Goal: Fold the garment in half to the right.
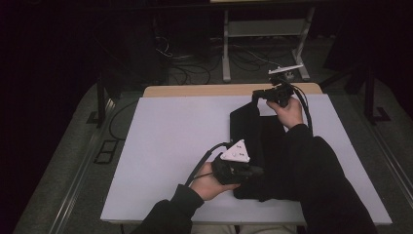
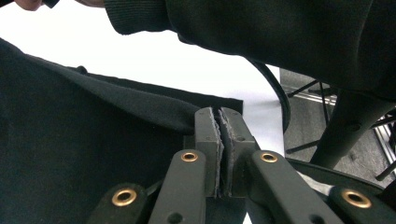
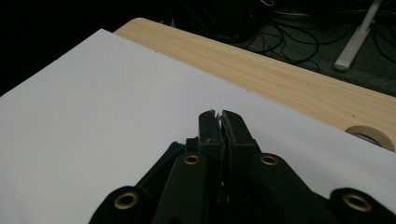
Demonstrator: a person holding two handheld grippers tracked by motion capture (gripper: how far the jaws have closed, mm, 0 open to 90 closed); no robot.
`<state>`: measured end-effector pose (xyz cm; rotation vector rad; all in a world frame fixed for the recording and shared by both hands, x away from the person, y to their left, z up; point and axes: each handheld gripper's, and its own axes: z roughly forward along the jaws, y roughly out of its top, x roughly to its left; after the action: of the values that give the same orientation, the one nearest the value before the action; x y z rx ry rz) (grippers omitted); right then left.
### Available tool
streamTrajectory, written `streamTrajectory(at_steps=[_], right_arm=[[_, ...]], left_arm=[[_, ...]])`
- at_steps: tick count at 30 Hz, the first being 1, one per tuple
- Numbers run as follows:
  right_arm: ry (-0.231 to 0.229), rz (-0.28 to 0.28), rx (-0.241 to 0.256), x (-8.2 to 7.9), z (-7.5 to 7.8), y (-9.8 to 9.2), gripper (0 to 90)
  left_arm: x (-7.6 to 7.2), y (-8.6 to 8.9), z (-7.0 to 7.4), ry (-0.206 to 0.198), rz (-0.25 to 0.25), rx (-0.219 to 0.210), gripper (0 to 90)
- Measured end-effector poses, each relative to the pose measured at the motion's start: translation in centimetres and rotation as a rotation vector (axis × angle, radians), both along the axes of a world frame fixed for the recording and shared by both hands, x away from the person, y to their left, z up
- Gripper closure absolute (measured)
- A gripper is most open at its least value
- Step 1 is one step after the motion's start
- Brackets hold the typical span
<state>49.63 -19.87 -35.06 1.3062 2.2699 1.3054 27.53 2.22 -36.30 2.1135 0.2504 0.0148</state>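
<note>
1. High view: a black garment (image 1: 258, 146) is lying right of centre on the white sheet (image 1: 170, 141) covering the table (image 1: 204, 90). The left gripper (image 1: 255, 170), w/ its grey plate on top, is sitting at the garment's lower left edge; the right gripper (image 1: 257, 93) is reaching the garment's top corner, upper right of frame.
2. Left gripper view: the jaws are pressing together on a fold of the black garment (image 2: 70, 154), which is spreading across the left and centre of frame. A dark sleeve (image 2: 280, 37) is crossing the top.
3. Right gripper view: the right gripper (image 3: 219, 116) is showing its jaws pressed together, dark fabric trailing below left; can't tell if they're pinching it. Beyond the tips: white sheet (image 3: 93, 116), wood table edge (image 3: 280, 70), and a tape roll (image 3: 371, 135) at far right.
4. No readable writing or brand in any view.
</note>
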Motion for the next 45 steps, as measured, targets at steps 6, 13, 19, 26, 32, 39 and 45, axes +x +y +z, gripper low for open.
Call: streamTrajectory(at_steps=[6, 13, 19, 26, 32, 39, 45], right_arm=[[0.006, -0.021, 0.003, -0.3, -0.2, -1.3, 86.2], [0.013, -0.042, 0.001, -0.6, -0.5, -2.8, 86.2], [0.021, -0.057, 0.003, -0.8, -1.0, -3.8, 86.2], [0.032, -0.073, 0.002, -1.0, -1.9, -5.0, 86.1], [0.035, -0.083, 0.007, -1.0, -2.7, -5.6, 86.0], [0.054, -0.089, 0.009, -0.8, -3.9, -6.3, 85.7], [0.069, -0.092, 0.003, -0.5, -4.6, -6.5, 85.6]], left_arm=[[0.0, -1.0, -0.1, 0.003, -0.018, -0.001, 85.1], [0.0, -2.1, -0.4, 0.012, -0.032, -0.006, 85.1], [0.0, -2.9, -0.6, 0.015, -0.043, -0.008, 85.1], [0.2, -3.9, -1.2, 0.028, -0.048, -0.001, 85.1], [0.3, -4.8, -1.9, 0.040, -0.049, 0.003, 85.1], [0.5, -5.6, -2.7, 0.053, -0.050, 0.011, 85.1], [0.7, -6.3, -3.4, 0.076, -0.050, 0.017, 85.1]])
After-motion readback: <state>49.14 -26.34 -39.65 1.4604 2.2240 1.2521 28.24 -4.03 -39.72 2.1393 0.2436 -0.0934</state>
